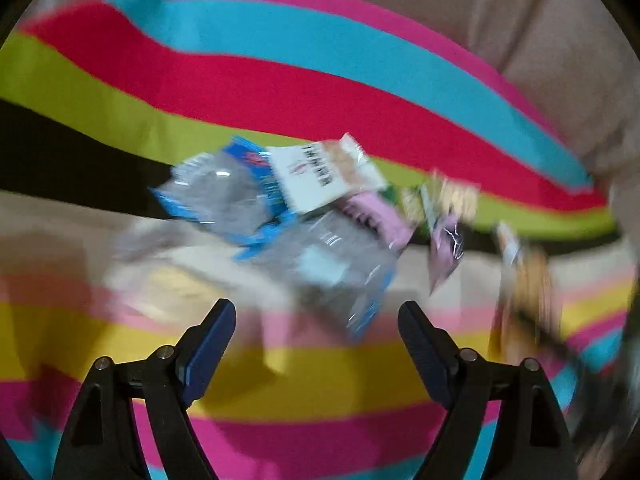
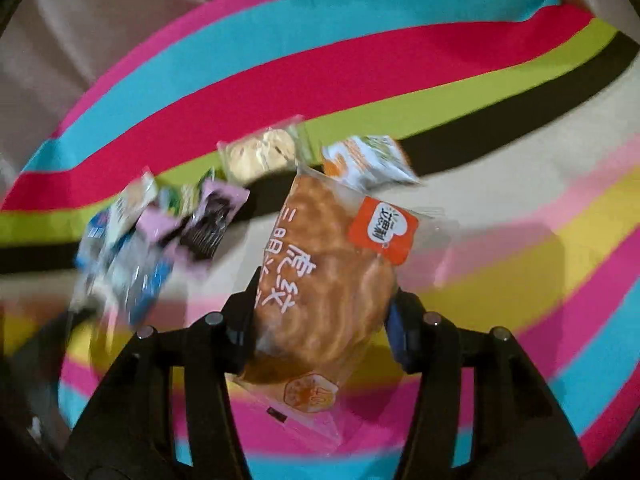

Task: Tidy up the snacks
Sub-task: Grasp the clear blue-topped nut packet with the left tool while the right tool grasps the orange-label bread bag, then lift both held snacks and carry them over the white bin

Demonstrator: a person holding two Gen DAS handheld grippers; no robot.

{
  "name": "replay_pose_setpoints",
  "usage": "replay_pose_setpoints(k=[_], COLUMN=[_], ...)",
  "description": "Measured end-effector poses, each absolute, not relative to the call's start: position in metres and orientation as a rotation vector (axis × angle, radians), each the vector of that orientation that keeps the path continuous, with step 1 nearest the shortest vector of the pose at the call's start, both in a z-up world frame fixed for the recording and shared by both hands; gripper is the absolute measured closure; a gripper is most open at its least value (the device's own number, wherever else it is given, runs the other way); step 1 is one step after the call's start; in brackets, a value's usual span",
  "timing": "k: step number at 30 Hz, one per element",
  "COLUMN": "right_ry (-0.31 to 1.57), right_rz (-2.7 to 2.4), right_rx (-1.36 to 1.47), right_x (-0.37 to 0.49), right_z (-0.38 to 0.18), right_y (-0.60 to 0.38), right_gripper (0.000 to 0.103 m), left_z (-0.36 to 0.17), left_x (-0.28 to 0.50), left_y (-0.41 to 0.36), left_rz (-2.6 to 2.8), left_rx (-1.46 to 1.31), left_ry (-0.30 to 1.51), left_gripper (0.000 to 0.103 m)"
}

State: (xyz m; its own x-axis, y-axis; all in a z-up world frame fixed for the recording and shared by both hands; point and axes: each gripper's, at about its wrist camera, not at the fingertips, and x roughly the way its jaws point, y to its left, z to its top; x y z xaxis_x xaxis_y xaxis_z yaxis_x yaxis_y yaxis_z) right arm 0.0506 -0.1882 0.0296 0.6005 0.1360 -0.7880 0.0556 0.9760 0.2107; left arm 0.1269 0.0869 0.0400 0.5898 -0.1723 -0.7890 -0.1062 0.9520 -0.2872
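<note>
Both views blurred, cameras angled down over a striped cloth [image 1: 280,92] — bands of pink, blue, red, lime, black, cream and yellow.

Left gripper [image 1: 317,320] held tilted downward above the cloth, jaws spread wide, nothing between them. Just beyond its tips, a heap of snack packets: a clear packet with blue edging [image 1: 224,196], a white packet with dark lettering [image 1: 320,176] lying partly over it, a pink packet [image 1: 376,216] beside that. Farther right, well apart from the jaws, a smeared orange-brown shape [image 1: 528,292], too blurred to name with certainty.

Right gripper [image 2: 320,320] likewise pitched down, jaws at about half spread and closed on a bread packet [image 2: 328,280] — clear wrapper, golden ridged bread, orange label at the far corner. Dark pads pressing both long sides, wrapper running lengthwise between the fingers. Behind it on the cloth, a pale biscuit packet [image 2: 260,152] and an orange-and-white packet [image 2: 368,160]; off to the left, the blurred blue and pink heap [image 2: 136,248].
</note>
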Motion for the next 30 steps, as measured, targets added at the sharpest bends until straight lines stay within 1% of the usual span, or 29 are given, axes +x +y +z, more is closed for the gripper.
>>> replay_pose_setpoints(k=[3,5,7,9,11,12,13,14,15,17,20,21,25,27,30], right_ry=[0.939,0.954,0.952,0.956,0.955,0.951,0.944,0.937,0.928,0.916,0.9,0.899,0.893,0.876,0.788], right_rz=[0.106,0.119,0.127,0.131,0.146,0.151,0.155,0.156,0.157,0.162,0.178,0.188,0.218,0.221,0.23], right_rx=[0.224,0.256,0.284,0.301,0.327,0.337,0.348,0.354,0.36,0.363,0.349,0.333,0.257,0.247,0.246], right_x=[0.02,0.008,0.002,0.0,0.0,-0.003,-0.006,-0.01,-0.013,-0.021,-0.046,-0.054,-0.096,-0.117,-0.15], right_z=[0.027,0.026,0.031,0.034,0.037,0.039,0.043,0.046,0.048,0.052,0.059,0.059,0.064,0.07,0.094], right_y=[-0.208,-0.222,-0.234,-0.245,-0.257,-0.261,-0.267,-0.269,-0.272,-0.277,-0.279,-0.276,-0.267,-0.264,-0.261], right_gripper=[0.046,0.046,0.046,0.045,0.045,0.045,0.045,0.045,0.045,0.045,0.045,0.045,0.046,0.046,0.046], left_z=[0.028,0.023,0.018,0.009,0.009,0.009,0.011,0.014,0.016,0.016,0.015,0.013,0.016,0.036,0.079], left_x=[0.161,0.178,0.199,0.217,0.215,0.209,0.201,0.191,0.177,0.138,0.061,0.024,-0.065,-0.093,-0.12], left_y=[0.074,0.066,0.055,0.04,0.035,0.031,0.027,0.022,0.016,0.007,-0.004,-0.014,-0.036,-0.041,-0.042], left_rz=[0.211,0.299,0.397,0.486,0.489,0.465,0.44,0.414,0.384,0.29,0.144,0.117,0.041,0.008,-0.009], left_rx=[-0.403,-0.412,-0.385,-0.285,-0.285,-0.28,-0.262,-0.234,-0.207,-0.201,-0.214,-0.167,-0.08,-0.058,-0.047], left_ry=[1.003,1.004,1.002,1.04,1.016,1.028,1.018,0.995,0.983,0.963,0.907,0.895,0.84,0.793,0.677], left_gripper=[0.019,0.017,0.011,0.0,0.0,0.003,0.01,0.031,0.038,0.042,0.042,0.042,0.042,0.042,0.042])
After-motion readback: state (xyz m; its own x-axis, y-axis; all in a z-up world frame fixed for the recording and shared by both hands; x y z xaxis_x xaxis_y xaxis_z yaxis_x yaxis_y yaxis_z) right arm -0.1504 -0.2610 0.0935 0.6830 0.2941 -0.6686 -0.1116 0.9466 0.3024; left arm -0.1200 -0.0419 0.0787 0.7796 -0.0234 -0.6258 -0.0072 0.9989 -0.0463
